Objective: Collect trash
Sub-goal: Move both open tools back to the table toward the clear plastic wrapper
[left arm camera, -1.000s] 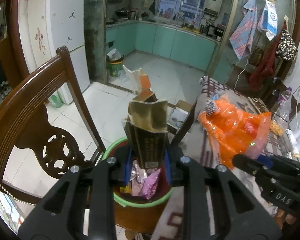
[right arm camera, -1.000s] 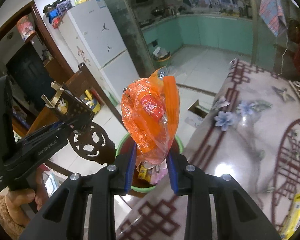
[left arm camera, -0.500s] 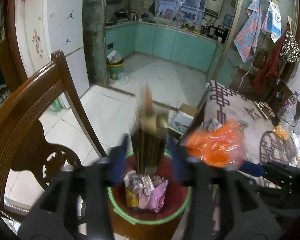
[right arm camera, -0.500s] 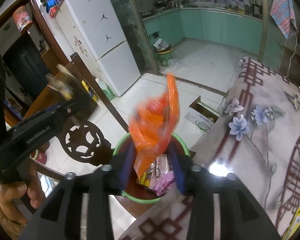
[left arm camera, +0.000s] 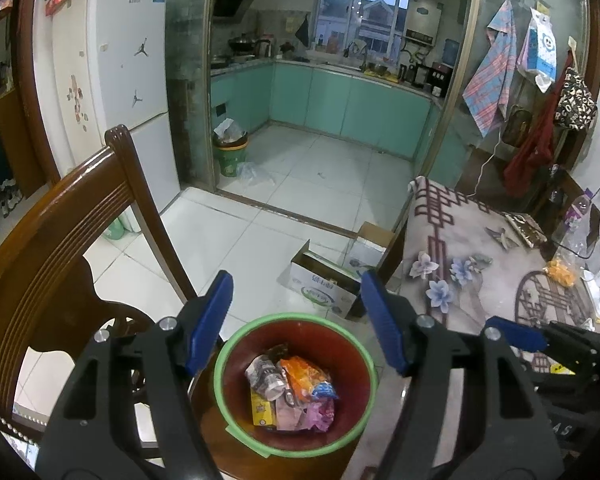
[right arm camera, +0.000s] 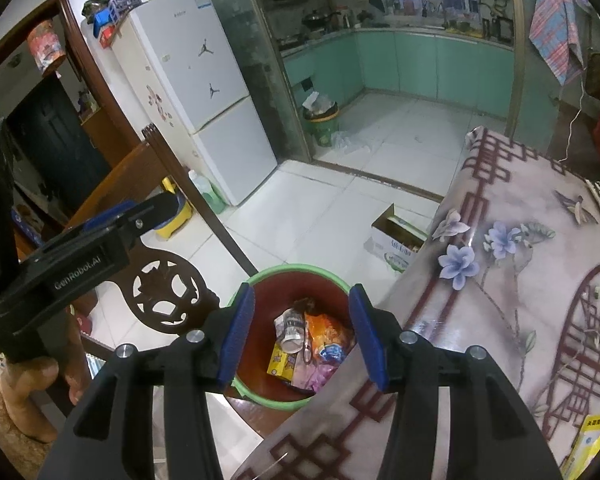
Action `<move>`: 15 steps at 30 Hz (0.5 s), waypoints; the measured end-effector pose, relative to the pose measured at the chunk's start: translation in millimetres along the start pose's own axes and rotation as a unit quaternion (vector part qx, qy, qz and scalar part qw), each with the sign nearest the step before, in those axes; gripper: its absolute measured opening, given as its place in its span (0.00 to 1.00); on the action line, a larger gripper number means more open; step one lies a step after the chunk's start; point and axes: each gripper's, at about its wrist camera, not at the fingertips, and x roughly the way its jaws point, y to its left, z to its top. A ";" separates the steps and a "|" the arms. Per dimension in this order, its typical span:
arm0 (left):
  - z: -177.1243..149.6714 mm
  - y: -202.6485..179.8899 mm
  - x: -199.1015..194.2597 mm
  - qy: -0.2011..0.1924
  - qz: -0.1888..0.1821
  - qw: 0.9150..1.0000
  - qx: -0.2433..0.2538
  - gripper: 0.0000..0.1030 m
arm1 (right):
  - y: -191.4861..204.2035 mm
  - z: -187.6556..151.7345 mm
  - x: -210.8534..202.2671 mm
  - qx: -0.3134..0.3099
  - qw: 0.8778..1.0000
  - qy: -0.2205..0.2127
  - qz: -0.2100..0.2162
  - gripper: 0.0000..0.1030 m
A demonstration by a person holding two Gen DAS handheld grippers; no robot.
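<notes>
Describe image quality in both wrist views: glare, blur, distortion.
Left wrist view: sharp, no motion blur; strong fisheye bending of the chair and doorframe, dark corners; the window is bright but not washed out. Right wrist view: equally sharp; a glare spot on the glossy tablecloth beside the bin; the fridge leans from distortion.

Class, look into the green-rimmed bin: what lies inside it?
The bin holds an orange wrapper, a crumpled grey wrapper, a yellow packet and a pink wrapper. Anything beneath that pile is hidden.
</notes>
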 end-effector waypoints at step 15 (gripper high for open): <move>-23.2 -47.5 -53.4 -0.015 -0.002 1.000 0.011 0.62 | -26.3 -37.3 -73.4 0.009 0.999 -0.032 -0.001 0.48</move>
